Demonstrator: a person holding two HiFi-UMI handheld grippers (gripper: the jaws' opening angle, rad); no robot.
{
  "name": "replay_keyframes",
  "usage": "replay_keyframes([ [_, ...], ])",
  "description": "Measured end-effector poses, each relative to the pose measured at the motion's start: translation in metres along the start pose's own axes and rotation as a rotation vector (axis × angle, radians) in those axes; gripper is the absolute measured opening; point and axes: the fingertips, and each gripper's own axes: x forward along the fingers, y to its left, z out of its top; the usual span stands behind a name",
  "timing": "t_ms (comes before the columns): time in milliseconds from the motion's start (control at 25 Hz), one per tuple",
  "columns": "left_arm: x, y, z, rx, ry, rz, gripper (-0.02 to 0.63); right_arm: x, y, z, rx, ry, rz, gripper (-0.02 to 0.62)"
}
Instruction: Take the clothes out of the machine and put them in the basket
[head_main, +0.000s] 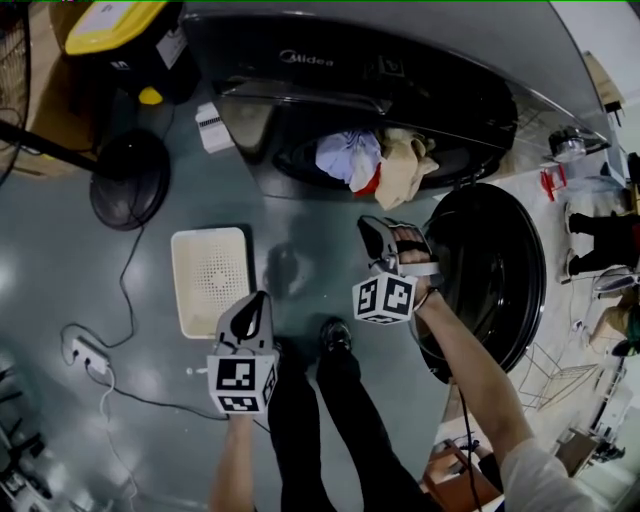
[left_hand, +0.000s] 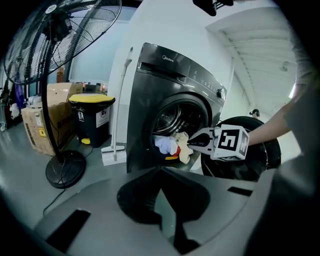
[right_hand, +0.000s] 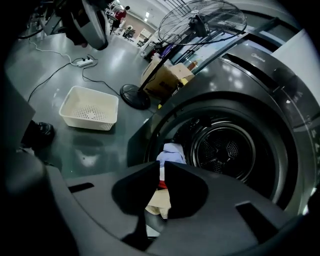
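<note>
Fan: its base (head_main: 130, 178) is seen on the floor at the far left.
Basket (head_main: 210, 282): set on the floor before the machine, left of the drum mouth and well apart from the clothes.
Left claw (head_main: 262, 302): held just right of the basket's near corner and pointed toward the machine. Its jaws are brought together and nothing is gripped. It is well apart from the clothes.
Machine (head_main: 400, 70): a dark front loader, with its drum mouth uncovered.
Clothes (head_main: 380, 165): piled in the drum mouth. A blue piece (head_main: 340, 155) is seen at left, a red piece (head_main: 370, 185) in the middle and a beige piece (head_main: 405, 170) at right, draped over the lip.
Right claw (head_main: 372, 235): its jaws are pressed together and nothing is gripped. The tip is held just in front of the clothes, nearest the beige piece, and contact cannot be told. In the right gripper view the pile is seen beyond the slit between the jaws.
Door (head_main: 490, 270): swung open at the right, with the right forearm held above it.
</note>
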Motion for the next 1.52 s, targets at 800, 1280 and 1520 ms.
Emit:
replay_keyframes([
  [800, 0.023, 0.029, -0.017, -0.018, -0.036, 0.014, 0.018, 0.151, -0.021, -0.036, -0.202, 0.166, 0.036, 0.39],
  [1280, 0.034, 0.051, -0.034, -0.032, -0.029, 0.027, 0.018, 0.208, -0.022, -0.038, -0.314, 0.19, 0.108, 0.449],
  [1520, 0.037, 0.059, -0.036, -0.01, -0.025, 0.027, 0.018, 0.222, -0.019, -0.043, -0.375, 0.211, 0.142, 0.448],
])
